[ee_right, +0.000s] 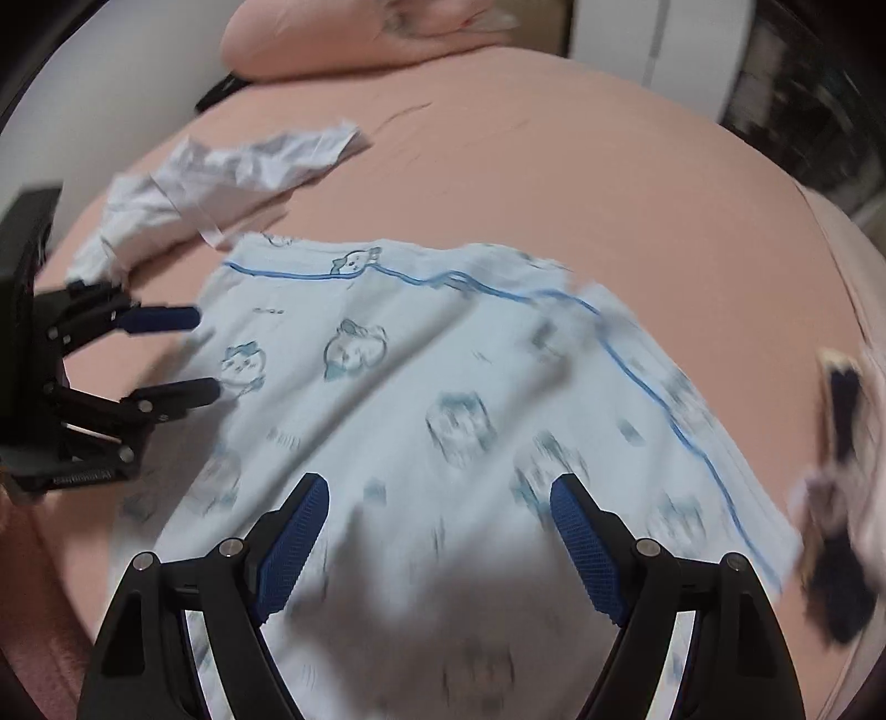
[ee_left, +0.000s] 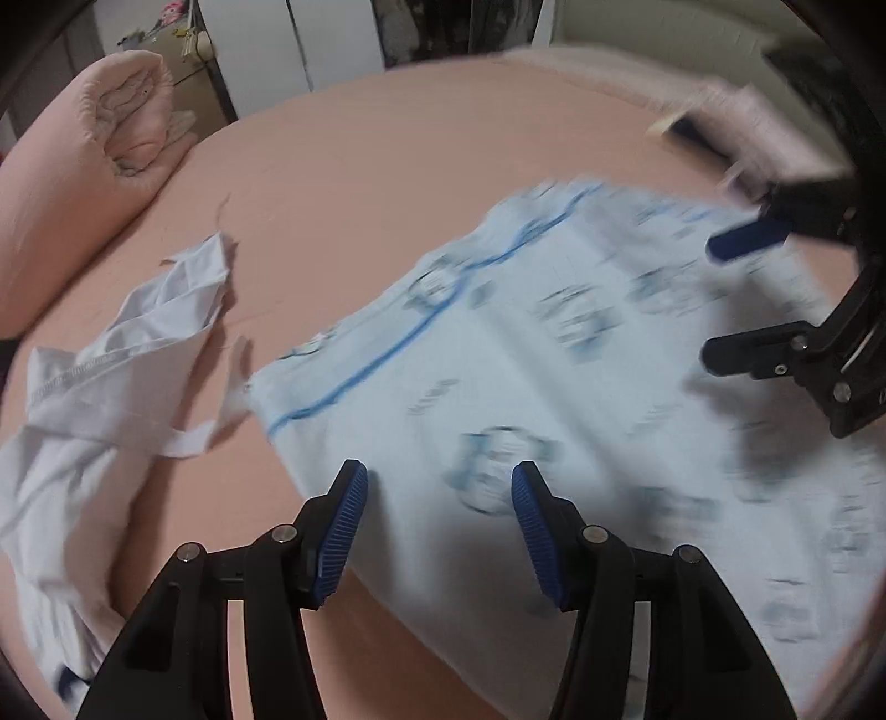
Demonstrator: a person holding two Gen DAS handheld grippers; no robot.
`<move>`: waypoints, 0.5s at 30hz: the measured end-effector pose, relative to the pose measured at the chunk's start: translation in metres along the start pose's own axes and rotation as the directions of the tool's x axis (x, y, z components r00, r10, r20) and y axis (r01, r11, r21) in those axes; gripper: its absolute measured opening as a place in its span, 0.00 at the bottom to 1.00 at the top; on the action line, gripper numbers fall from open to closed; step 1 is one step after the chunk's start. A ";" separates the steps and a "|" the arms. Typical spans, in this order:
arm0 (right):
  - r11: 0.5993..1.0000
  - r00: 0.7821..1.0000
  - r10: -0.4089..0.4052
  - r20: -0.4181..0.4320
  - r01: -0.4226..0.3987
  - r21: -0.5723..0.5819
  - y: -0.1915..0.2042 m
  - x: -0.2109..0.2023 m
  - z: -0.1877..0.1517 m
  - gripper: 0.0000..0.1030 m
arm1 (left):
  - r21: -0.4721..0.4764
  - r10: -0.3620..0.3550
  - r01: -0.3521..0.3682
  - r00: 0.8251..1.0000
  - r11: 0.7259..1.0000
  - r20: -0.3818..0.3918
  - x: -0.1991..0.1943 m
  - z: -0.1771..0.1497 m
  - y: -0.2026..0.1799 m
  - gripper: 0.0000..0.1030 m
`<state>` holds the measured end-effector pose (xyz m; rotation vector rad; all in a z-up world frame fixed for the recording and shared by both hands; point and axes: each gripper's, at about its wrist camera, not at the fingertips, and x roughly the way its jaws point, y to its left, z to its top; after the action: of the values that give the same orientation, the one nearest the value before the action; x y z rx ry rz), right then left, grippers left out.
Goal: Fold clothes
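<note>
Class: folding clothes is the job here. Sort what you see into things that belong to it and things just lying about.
Job: light blue printed garment; crumpled white garment; left gripper; right gripper.

Lying about: rolled pink quilt; dark item at bed edge.

Bed with pink fitted sheet (ee_left: 387, 138). Rolled pink quilt (ee_left: 83, 149) at bed's far left edge. White wardrobe doors (ee_left: 288, 39) behind bed. Beige dresser (ee_left: 183, 61) beside quilt, small items on top.

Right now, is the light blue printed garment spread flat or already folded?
Spread, mostly flat: the light blue printed garment lies open on the pink bed. Hidden folds: cannot tell.
</note>
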<state>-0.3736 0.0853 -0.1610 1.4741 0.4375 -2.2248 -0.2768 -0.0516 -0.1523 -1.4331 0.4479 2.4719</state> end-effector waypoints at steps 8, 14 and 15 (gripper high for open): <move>0.999 0.995 -0.051 -0.086 0.051 -0.010 -0.041 0.037 0.007 0.81 | -0.203 -0.083 0.073 0.996 0.976 -0.041 0.001 -0.010 0.080 0.53; 0.992 0.999 -0.017 0.039 0.012 0.126 -0.059 0.025 0.032 0.81 | -0.397 -0.206 0.202 0.978 0.895 0.034 0.012 -0.006 0.099 0.51; 0.991 0.998 -0.018 0.052 0.011 0.134 -0.057 0.026 0.038 0.81 | -0.406 -0.238 0.239 0.970 0.882 0.053 0.013 -0.005 0.097 0.48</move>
<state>-0.4419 0.1108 -0.1689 1.4779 0.2878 -2.3391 -0.3146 -0.1424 -0.1520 -1.5206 -0.2593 2.4514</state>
